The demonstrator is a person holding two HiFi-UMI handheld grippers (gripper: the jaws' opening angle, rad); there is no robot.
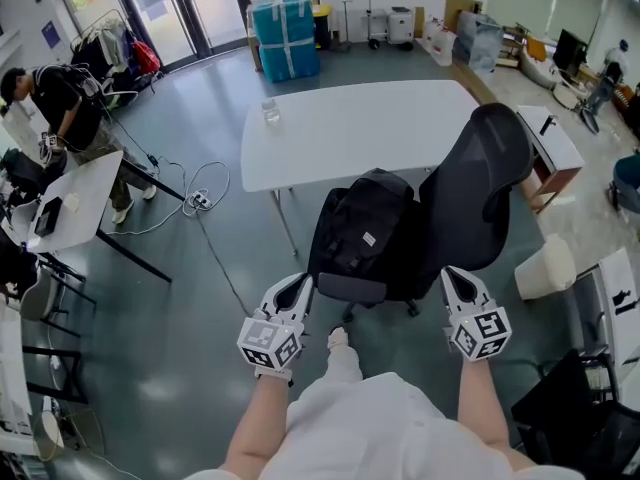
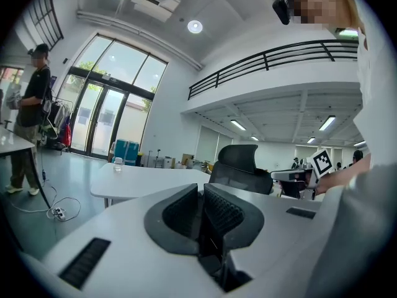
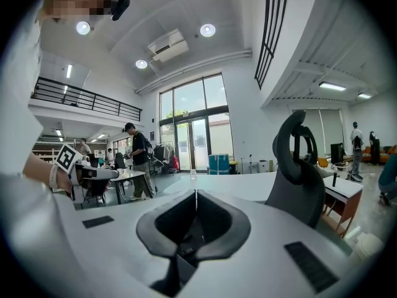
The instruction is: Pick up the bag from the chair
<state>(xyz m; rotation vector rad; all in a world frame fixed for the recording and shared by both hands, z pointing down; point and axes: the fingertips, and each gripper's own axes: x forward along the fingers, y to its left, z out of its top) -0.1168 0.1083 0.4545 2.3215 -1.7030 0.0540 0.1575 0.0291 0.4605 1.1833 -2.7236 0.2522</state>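
Black backpack (image 1: 362,223) on office chair (image 1: 490,168) seat. Left gripper (image 1: 298,284), right gripper (image 1: 452,276) near it; both fingers pressed together, empty.

No readable text, labels or numbers anywhere

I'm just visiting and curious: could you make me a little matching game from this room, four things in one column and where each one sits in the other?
Things:
1. black backpack
2. clear bottle
3. blue boxes
4. power strip

Places:
A. on the floor, left of the table
B. on the seat of the office chair
C. by the glass doors
D. on the white table

Pairs: 1-B, 2-D, 3-C, 4-A
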